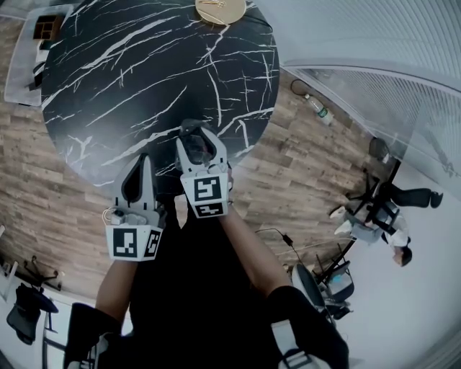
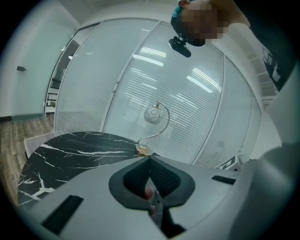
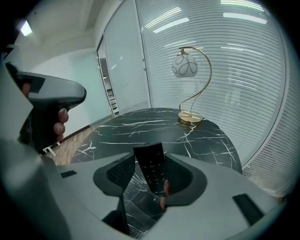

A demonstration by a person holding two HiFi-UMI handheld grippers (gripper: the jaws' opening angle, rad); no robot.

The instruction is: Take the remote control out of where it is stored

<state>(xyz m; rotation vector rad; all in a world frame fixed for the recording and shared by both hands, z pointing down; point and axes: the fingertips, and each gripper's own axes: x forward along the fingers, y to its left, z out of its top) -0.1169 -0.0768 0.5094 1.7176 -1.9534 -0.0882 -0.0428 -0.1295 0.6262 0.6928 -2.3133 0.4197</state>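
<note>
The black remote control lies between the jaws of my right gripper, buttons up, its far end pointing across the black marble table. The jaws stand wide; a gap shows on the remote's left side, and I cannot tell whether its right side touches a pad. In the head view the right gripper is over the near edge of the table. My left gripper hangs beside it, just off the table's edge. Its jaws meet at the tips with nothing between them.
A gold arc lamp with a white globe stands at the table's far side, its base near the rim. Glass walls with blinds run behind. A bottle lies on the wooden floor; office chairs and a seated person are at the right.
</note>
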